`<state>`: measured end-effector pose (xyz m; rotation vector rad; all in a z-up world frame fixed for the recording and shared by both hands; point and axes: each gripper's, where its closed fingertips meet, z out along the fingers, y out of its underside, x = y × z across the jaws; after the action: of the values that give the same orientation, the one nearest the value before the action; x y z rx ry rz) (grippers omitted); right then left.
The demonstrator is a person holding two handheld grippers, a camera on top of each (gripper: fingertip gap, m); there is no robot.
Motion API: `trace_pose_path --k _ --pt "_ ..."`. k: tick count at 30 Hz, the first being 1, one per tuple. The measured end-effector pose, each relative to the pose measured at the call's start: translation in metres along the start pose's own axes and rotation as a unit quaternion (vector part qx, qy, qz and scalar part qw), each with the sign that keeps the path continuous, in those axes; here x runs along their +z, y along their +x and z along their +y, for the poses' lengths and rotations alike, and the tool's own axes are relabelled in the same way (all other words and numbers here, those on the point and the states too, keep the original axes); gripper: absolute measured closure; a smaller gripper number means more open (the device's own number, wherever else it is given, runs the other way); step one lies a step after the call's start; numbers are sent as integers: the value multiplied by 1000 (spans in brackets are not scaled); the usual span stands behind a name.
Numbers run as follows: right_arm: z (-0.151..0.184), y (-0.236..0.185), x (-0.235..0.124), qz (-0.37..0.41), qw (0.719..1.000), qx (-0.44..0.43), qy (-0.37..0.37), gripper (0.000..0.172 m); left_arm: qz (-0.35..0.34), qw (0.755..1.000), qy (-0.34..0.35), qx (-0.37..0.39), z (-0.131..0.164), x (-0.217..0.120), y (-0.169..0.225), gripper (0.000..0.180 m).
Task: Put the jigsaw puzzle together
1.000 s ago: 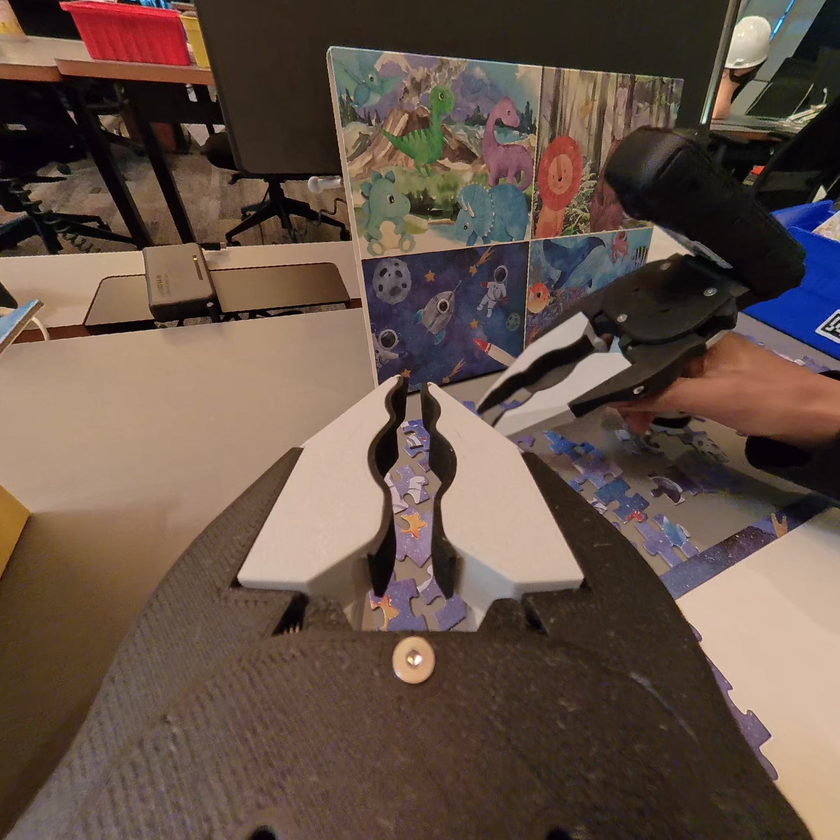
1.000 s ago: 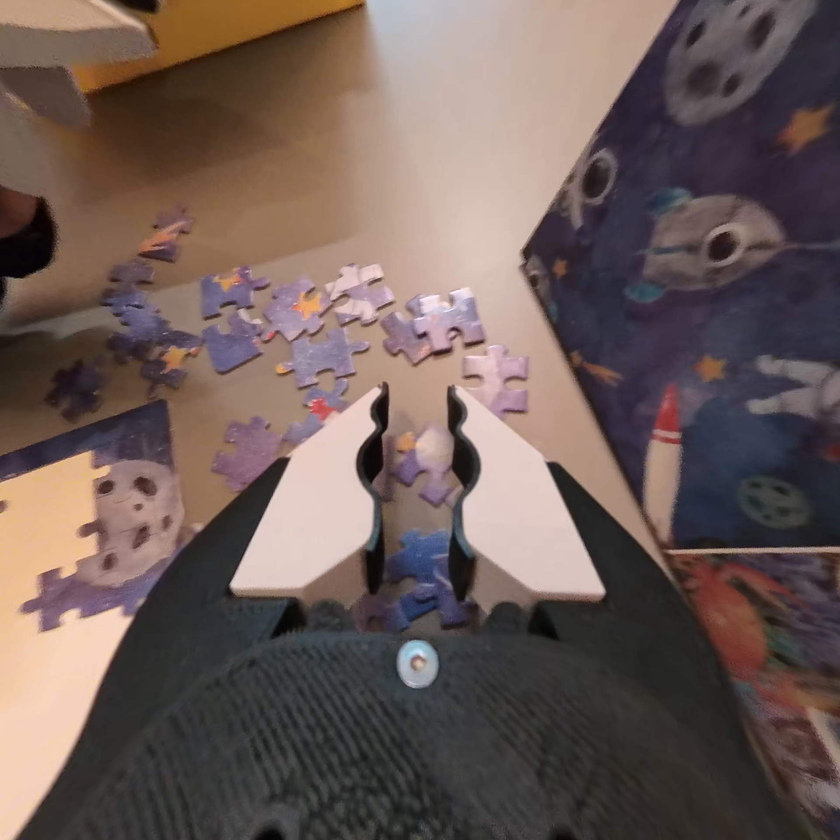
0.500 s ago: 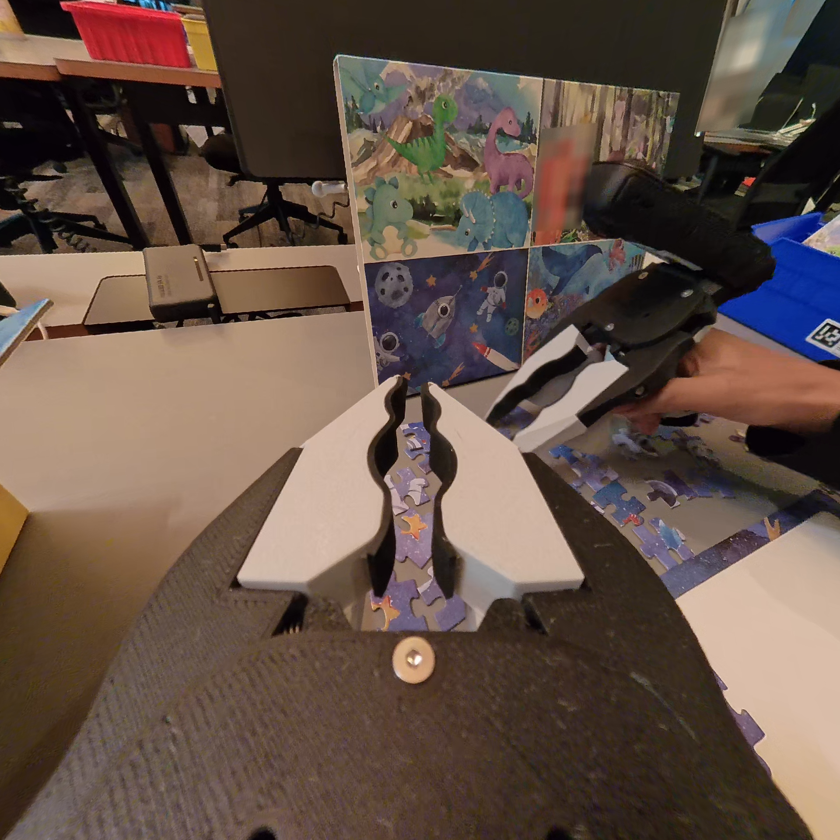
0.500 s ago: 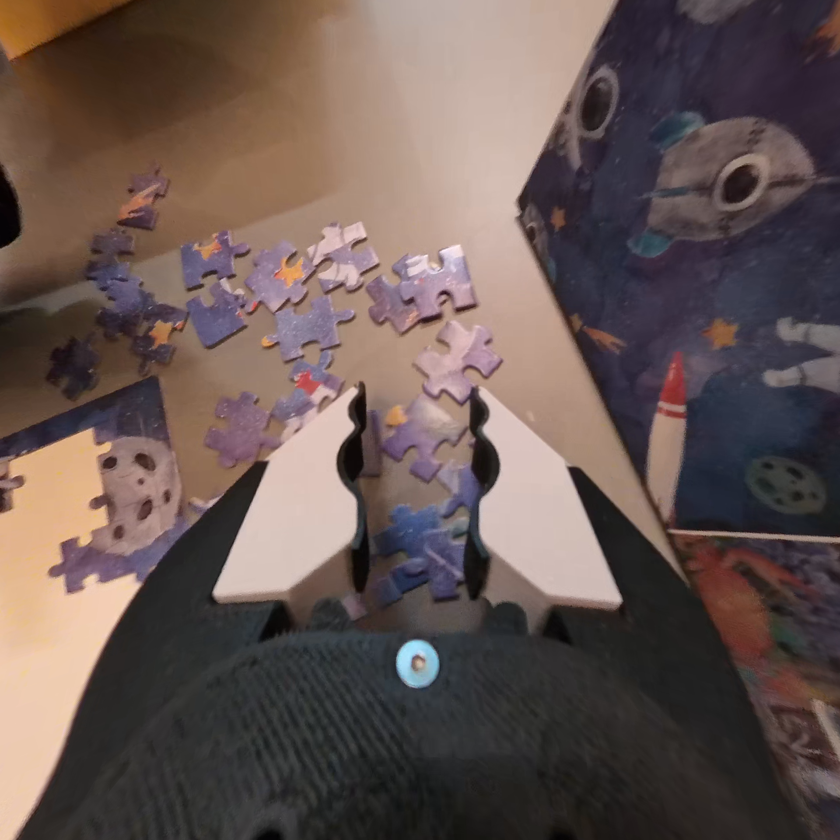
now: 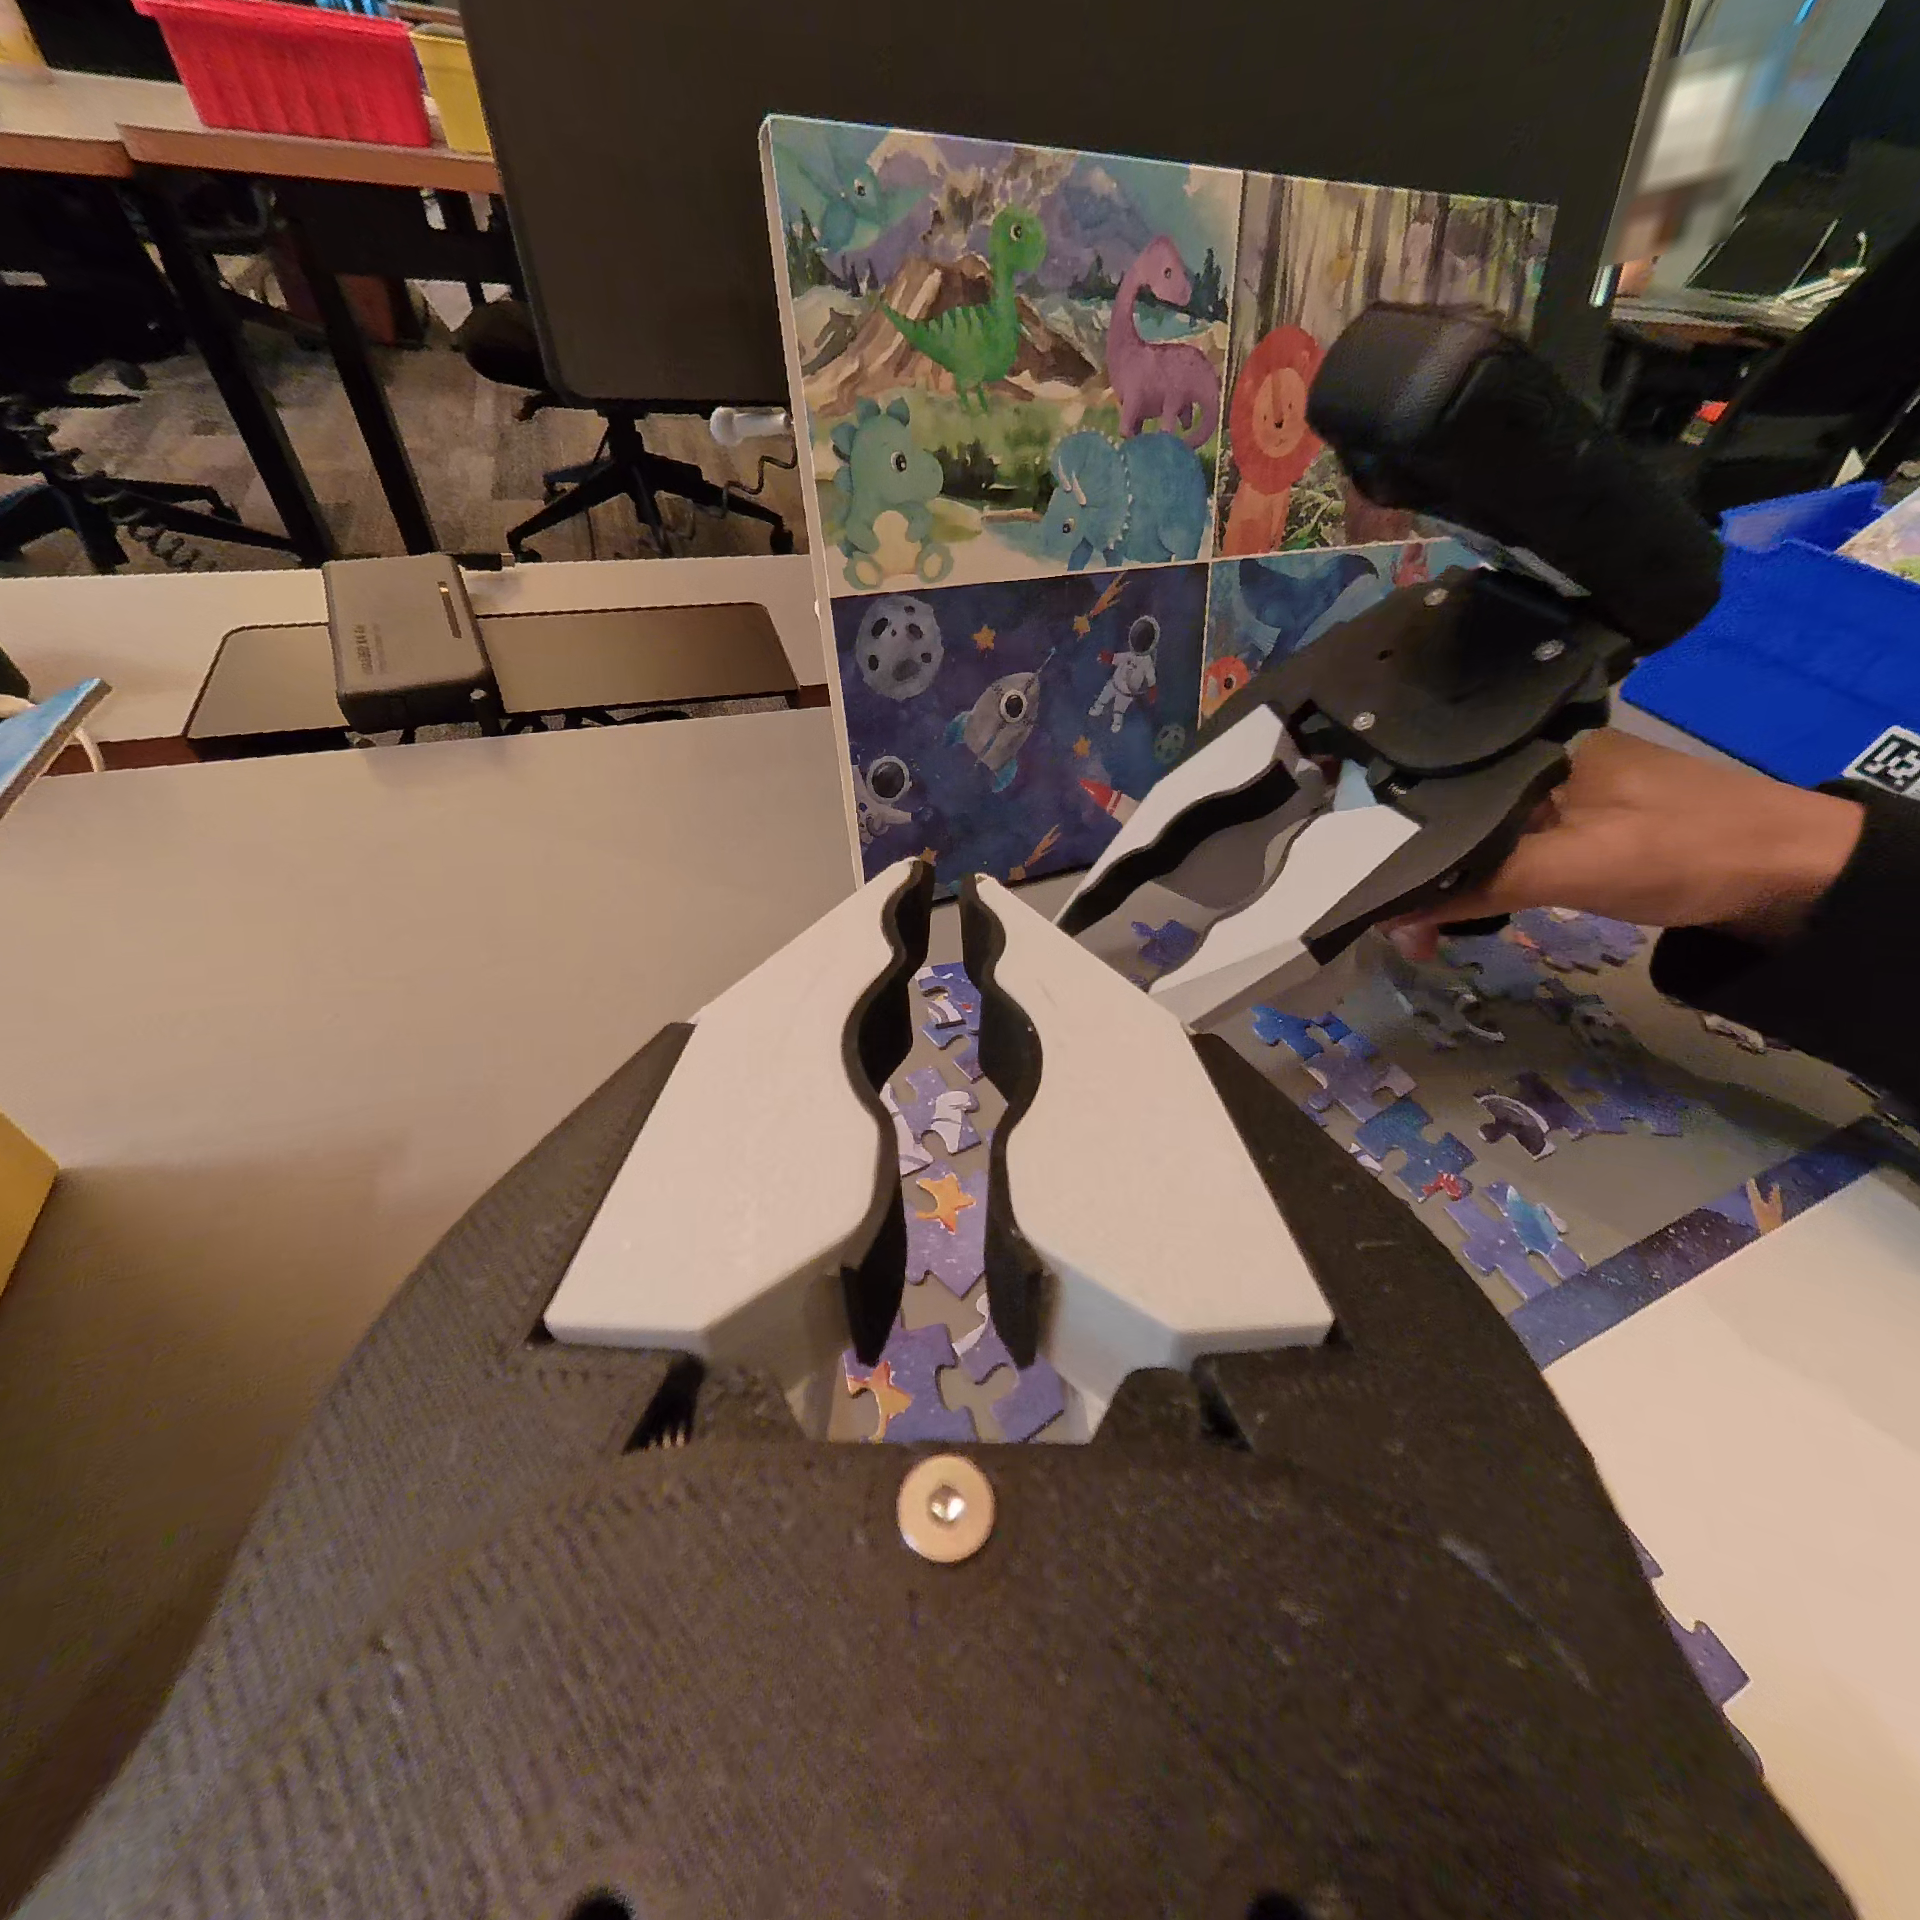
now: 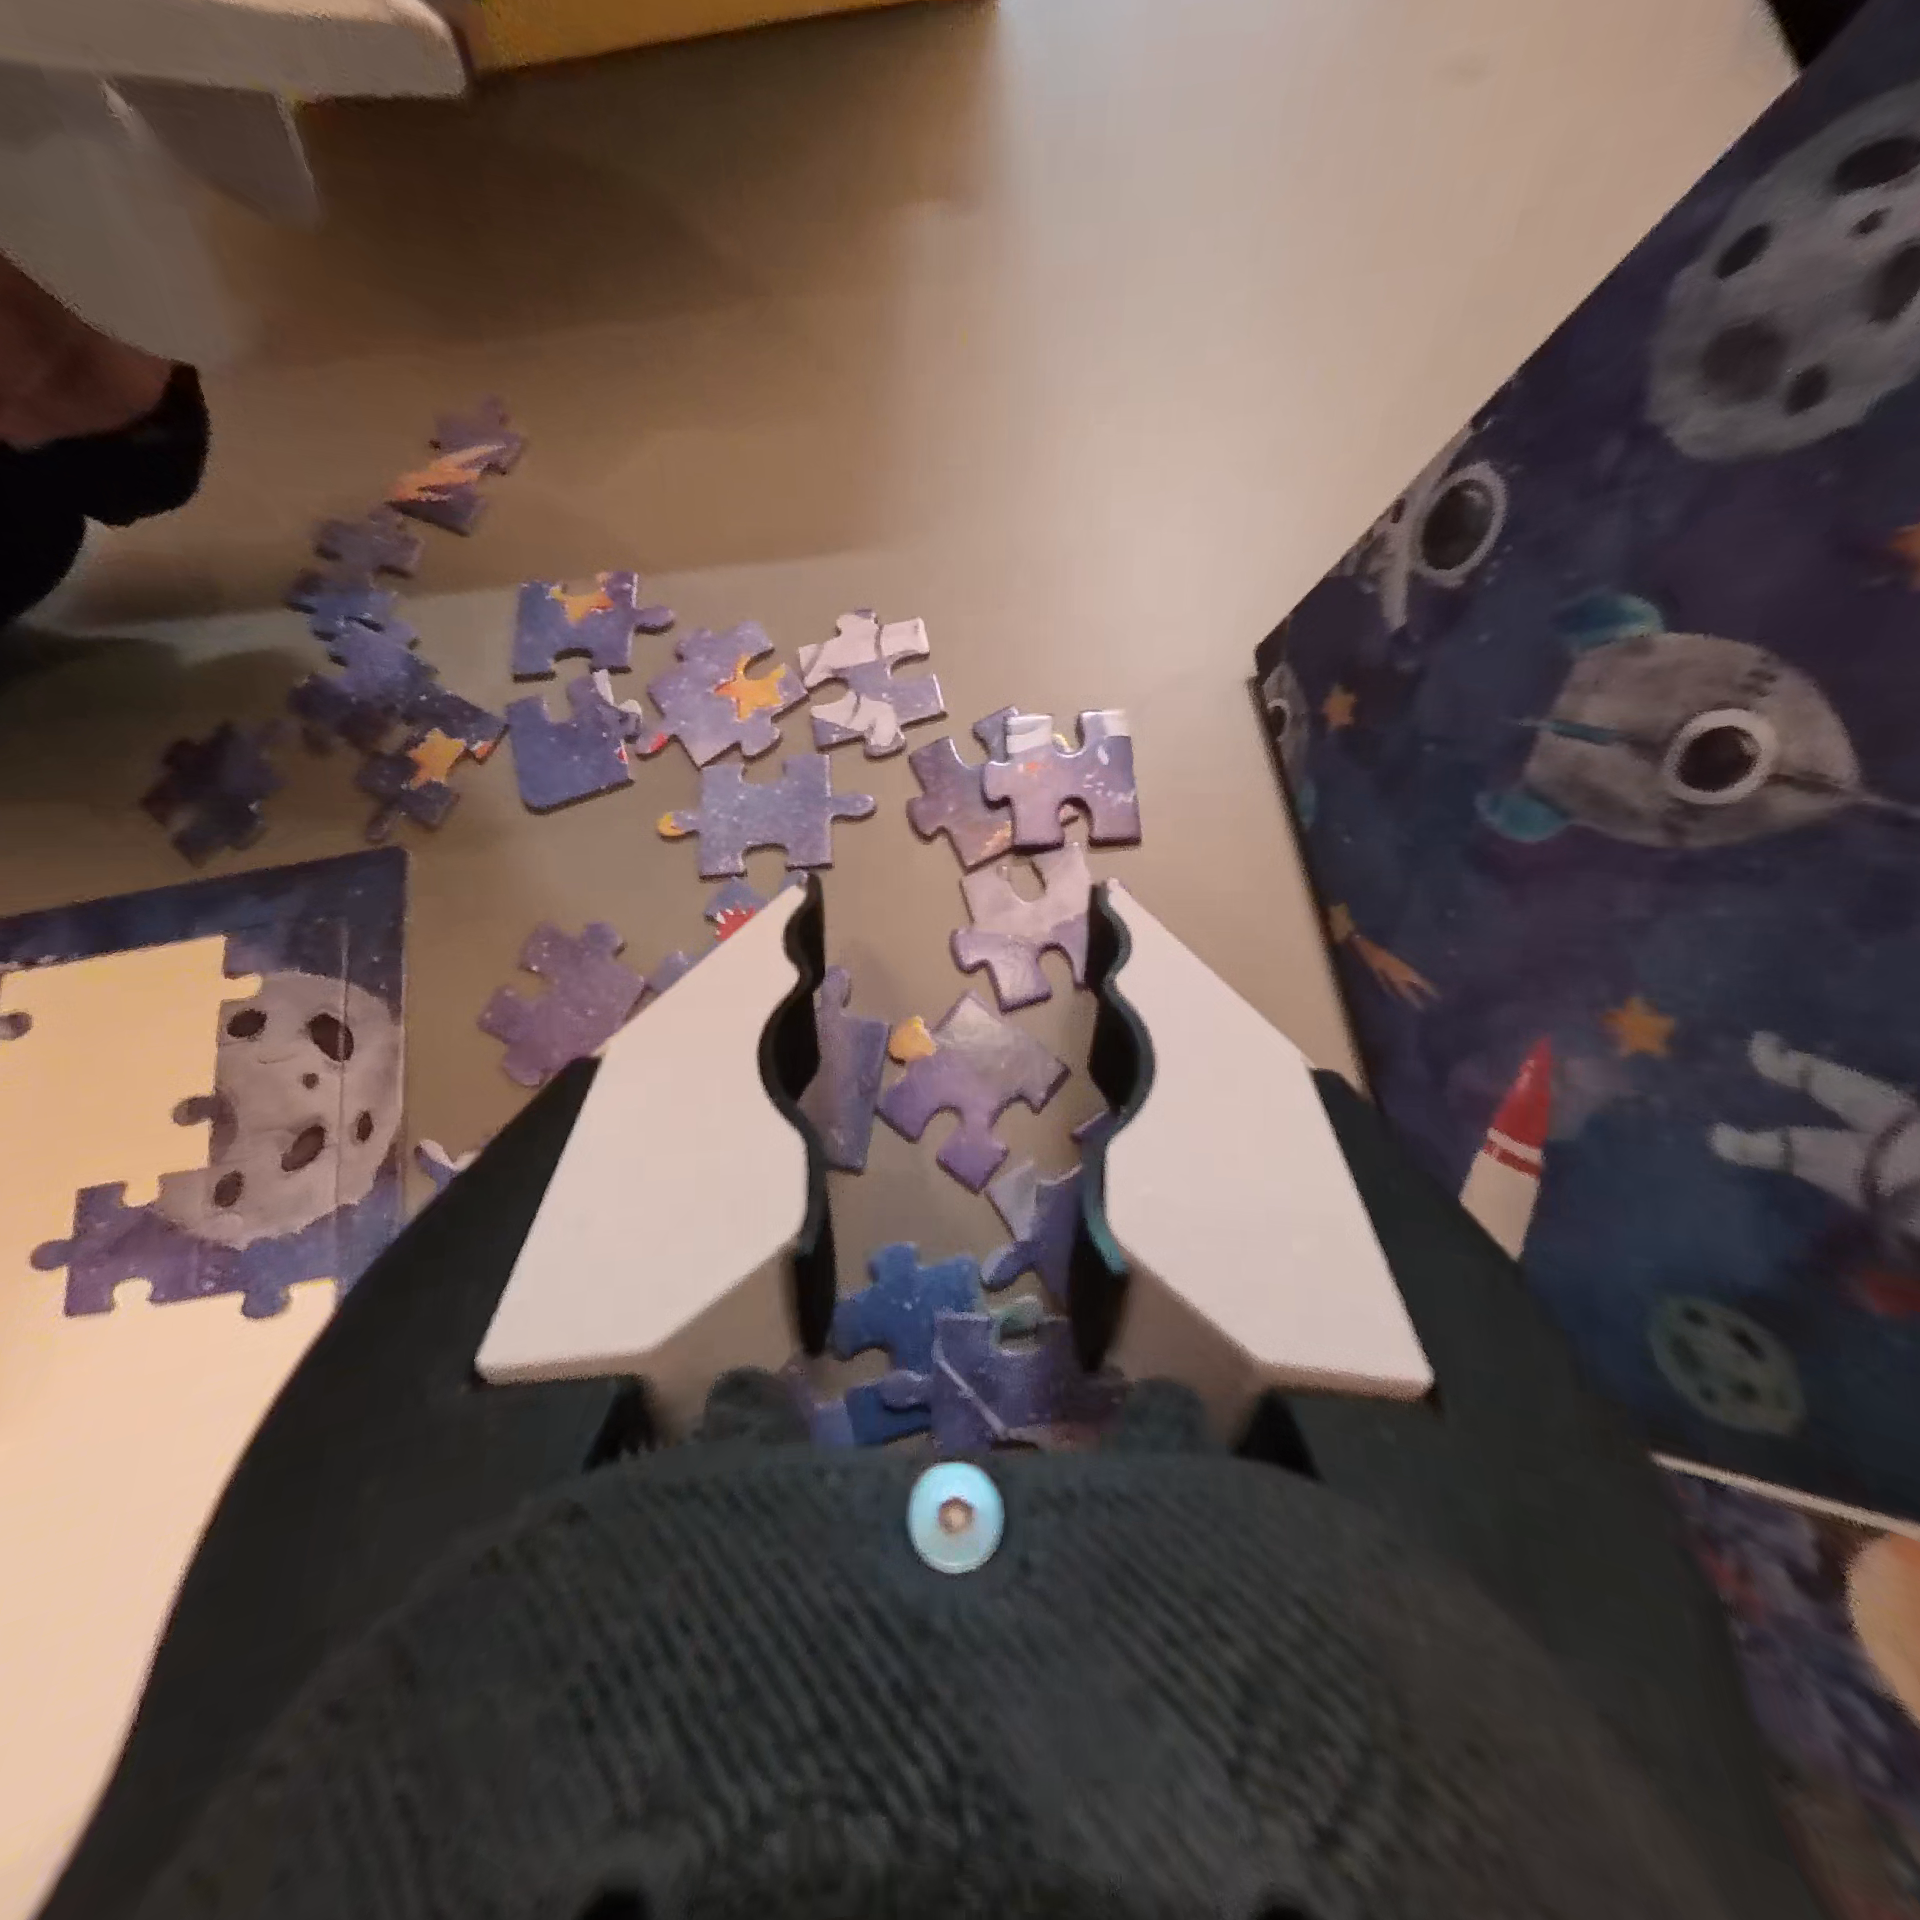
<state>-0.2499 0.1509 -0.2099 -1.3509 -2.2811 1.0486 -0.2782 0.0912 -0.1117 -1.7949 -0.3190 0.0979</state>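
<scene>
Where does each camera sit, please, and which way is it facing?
Left wrist view: on the left tool, looking level across the beige table at the upright picture board; the right tool and a hand show.
Right wrist view: on the right tool, looking steeply down at the loose purple jigsaw pieces; its open fingers show.
Shared: pieces, board, table.

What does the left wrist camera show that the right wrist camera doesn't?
Left wrist view only: the whole right gripper from outside, jaws apart, with the hand holding it; a red bin, a blue bin and office chairs behind.

Right wrist view only: the partly built puzzle with a moon, and a yellow box edge.

Both: loose purple puzzle pieces on the table and the upright picture board.
</scene>
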Motion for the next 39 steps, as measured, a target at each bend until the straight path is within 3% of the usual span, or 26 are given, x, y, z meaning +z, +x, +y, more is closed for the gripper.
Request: trace_pose_path --k 8,11,23,29,31,36,39 --pt "16 14 6 15 997 -53 -57 123 3 1000 2 0 -1 0 1 177" --pt "18 10 4 14 996 -66 -66 147 4 1000 1 0 -1 0 2 176" --pt "12 -8 -10 19 998 -56 -23 148 3 1000 1 0 0 0 1 176" --pt "3 -47 -45 14 999 -32 41 148 4 1000 0 0 0 0 1 176" --pt "8 -66 -57 21 998 -26 57 165 5 1000 0 0 0 0 2 176" --pt "36 -120 -76 25 998 2 65 162 4 1000 -2 0 1 1 2 176" --pt "58 -124 -83 56 997 11 45 162 5 1000 -3 0 2 1 3 176"
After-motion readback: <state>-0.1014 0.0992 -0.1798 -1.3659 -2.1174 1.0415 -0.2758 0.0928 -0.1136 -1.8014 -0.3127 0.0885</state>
